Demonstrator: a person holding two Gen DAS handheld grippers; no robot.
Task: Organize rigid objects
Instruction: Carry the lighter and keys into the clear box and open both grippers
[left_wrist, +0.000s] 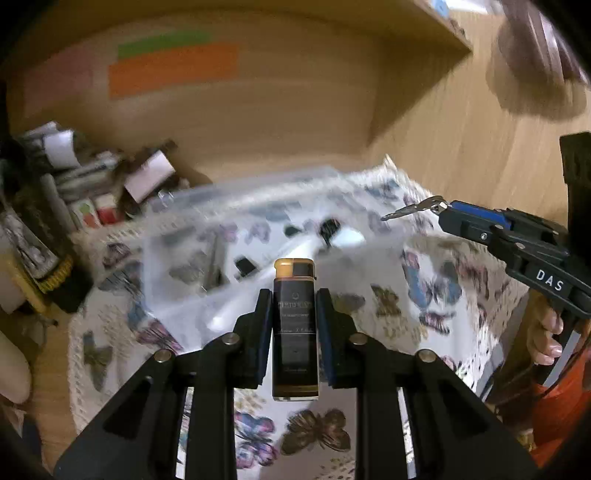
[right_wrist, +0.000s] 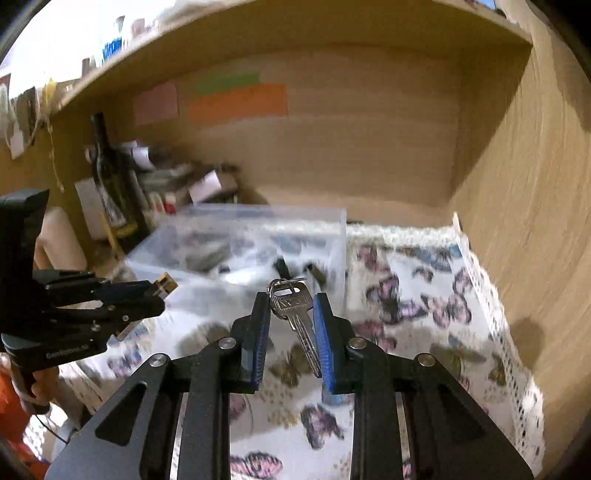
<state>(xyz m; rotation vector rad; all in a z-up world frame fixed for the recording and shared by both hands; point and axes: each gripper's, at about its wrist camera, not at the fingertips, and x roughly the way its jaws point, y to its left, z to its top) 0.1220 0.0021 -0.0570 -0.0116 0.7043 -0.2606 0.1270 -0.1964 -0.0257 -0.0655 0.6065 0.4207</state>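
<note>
A dark lighter (left_wrist: 294, 325) is pinched upright at frame centre by the left gripper (left_wrist: 293, 314), angled down over the butterfly cloth (left_wrist: 424, 295); a clear box (right_wrist: 236, 236) is seen beyond. A silver key (right_wrist: 295, 317) is clamped slantwise in the right gripper (right_wrist: 291, 325), likewise tilted downward; fingers (left_wrist: 546, 332) are wrapped round its handle at the right edge.

Wooden desk nook (right_wrist: 369, 155) w/ butterfly-print cloth (right_wrist: 424, 295) spread on it, clear plastic bin (right_wrist: 236, 236) on cloth, blurred clutter (left_wrist: 74, 192) at left.
</note>
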